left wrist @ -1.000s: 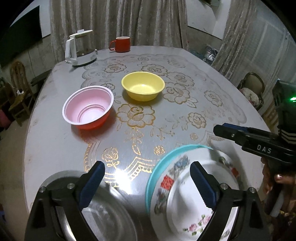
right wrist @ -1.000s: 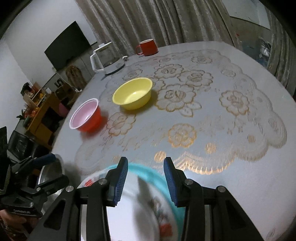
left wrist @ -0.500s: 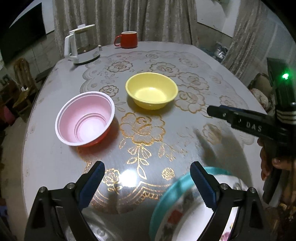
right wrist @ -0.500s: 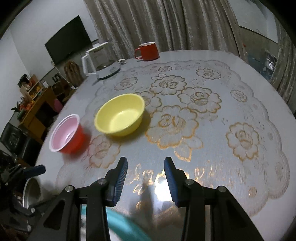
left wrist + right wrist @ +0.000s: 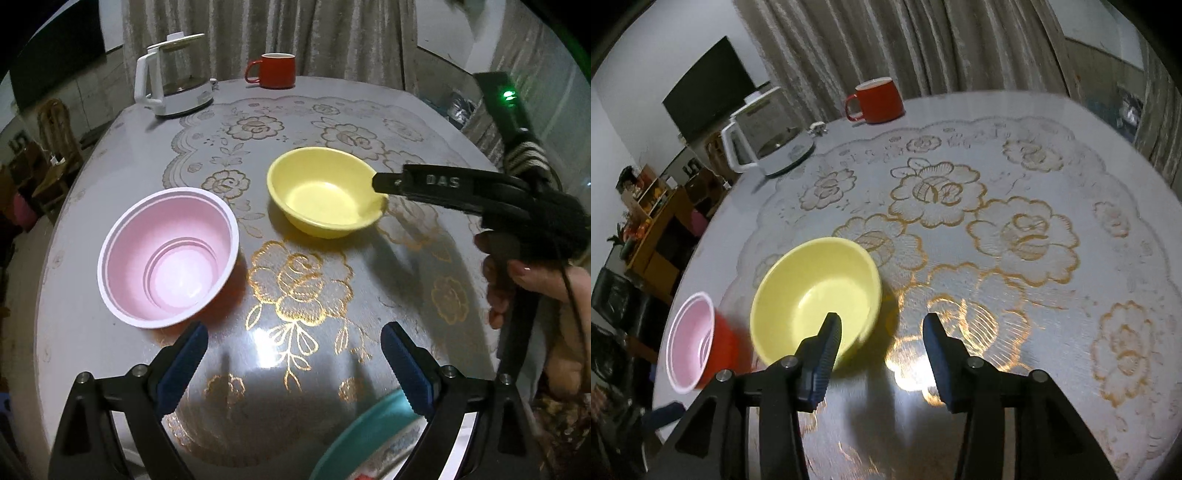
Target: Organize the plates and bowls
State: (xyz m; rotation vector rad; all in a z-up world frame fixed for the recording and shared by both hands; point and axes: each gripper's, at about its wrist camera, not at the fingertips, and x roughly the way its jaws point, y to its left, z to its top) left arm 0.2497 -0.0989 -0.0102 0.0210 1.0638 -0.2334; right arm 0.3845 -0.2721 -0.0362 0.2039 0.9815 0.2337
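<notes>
Fingers of right gripper [image 5: 881, 343] have just been opening, straddling yellow bowl [image 5: 816, 295] rim.

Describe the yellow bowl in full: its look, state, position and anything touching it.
The yellow bowl is shallow, round, plain and matte, plastic by its look. It stands upright and empty on the lace-patterned tablecloth, right of the pink-lined red bowl. The right tongs straddle its near-right rim, one finger over the inside; whether it touches cannot be told.
</notes>
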